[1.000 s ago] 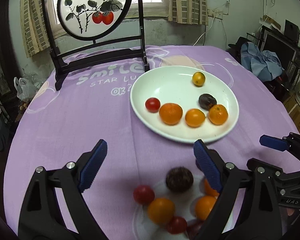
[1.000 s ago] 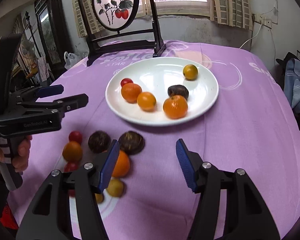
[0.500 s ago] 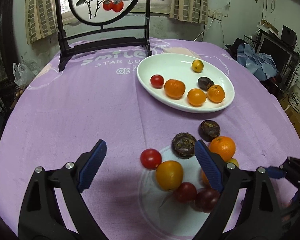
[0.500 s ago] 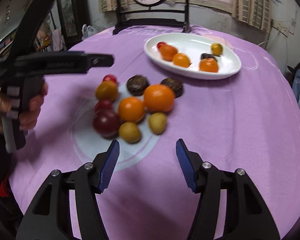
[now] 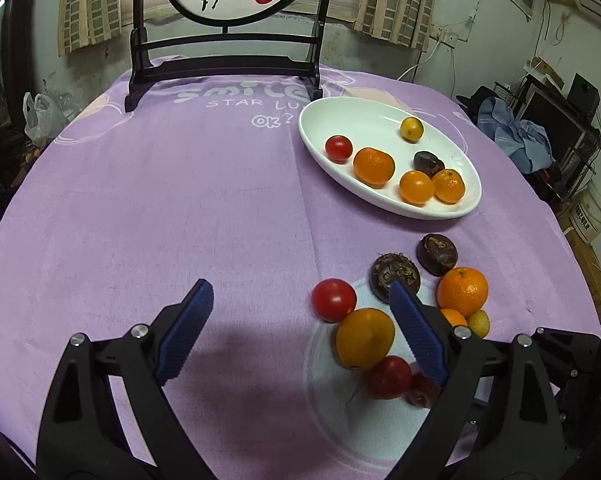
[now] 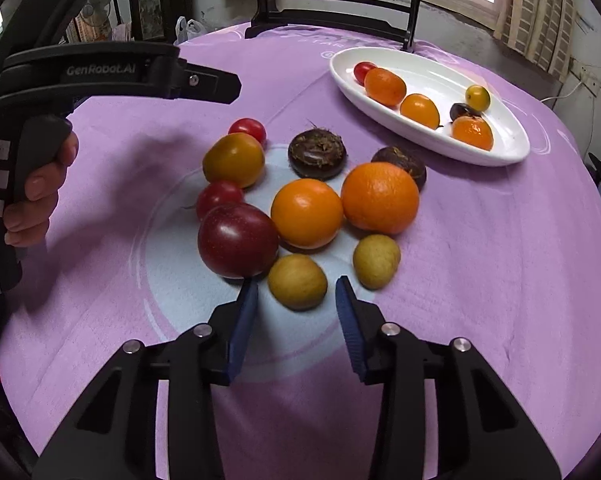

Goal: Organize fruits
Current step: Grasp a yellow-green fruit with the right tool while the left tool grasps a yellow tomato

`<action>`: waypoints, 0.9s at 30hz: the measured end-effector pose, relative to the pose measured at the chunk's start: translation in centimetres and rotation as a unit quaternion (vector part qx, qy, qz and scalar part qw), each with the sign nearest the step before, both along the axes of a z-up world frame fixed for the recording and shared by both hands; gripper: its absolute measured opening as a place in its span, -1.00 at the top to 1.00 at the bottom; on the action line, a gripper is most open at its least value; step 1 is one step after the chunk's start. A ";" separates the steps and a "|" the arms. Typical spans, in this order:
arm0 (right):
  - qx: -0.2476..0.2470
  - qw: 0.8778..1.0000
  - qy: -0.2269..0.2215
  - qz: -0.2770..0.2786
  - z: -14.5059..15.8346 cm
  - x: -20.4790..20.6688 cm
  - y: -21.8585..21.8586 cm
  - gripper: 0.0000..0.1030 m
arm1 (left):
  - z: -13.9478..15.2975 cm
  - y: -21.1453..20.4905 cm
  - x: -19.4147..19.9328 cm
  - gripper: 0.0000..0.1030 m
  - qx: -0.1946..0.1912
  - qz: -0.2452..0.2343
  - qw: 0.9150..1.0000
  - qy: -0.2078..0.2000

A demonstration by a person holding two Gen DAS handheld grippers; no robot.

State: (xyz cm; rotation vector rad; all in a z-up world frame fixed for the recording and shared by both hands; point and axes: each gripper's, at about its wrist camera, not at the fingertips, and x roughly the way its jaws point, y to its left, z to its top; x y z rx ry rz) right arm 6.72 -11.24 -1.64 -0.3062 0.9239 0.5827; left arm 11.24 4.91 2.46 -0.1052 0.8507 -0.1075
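A white oval plate (image 5: 364, 120) (image 6: 512, 148) holds several fruits: a red tomato (image 5: 338, 148), oranges and a dark fruit. A loose pile lies on the purple cloth: a big orange (image 6: 379, 197), a smaller orange (image 6: 306, 213), a dark red plum (image 6: 236, 240), two yellow-green fruits (image 6: 297, 281), an orange-yellow tomato (image 5: 364, 338), red tomatoes and two brown fruits (image 6: 317, 153). My right gripper (image 6: 296, 320) is open, its jaws just in front of the nearer yellow-green fruit. My left gripper (image 5: 300, 332) is open and empty, left of the pile.
A black wooden stand (image 5: 224, 60) with a round painted screen stands at the table's far edge. The purple cloth (image 5: 180, 200) covers the round table. The left gripper's body and the hand (image 6: 36, 184) holding it show at left in the right wrist view.
Both grippers pulled back and lowered toward the pile. The right gripper's jaws have narrowed and now sit close to a yellow-green fruit. The fruits have not moved.
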 end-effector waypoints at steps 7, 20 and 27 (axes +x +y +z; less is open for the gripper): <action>0.028 0.999 0.007 0.021 0.1 0.7 -0.4 0.40 | -1.1 -1.0 0.0 -0.78 0.018 -0.016 1.000 0.019; 0.115 0.993 0.001 -0.019 2.2 0.9 -4.6 0.40 | -2.7 -2.4 -0.6 -0.77 0.034 -0.046 0.997 0.052; 0.121 0.993 -0.011 0.000 2.7 0.1 -4.4 0.40 | -3.3 -3.1 -0.5 -0.29 0.026 -0.060 0.996 0.057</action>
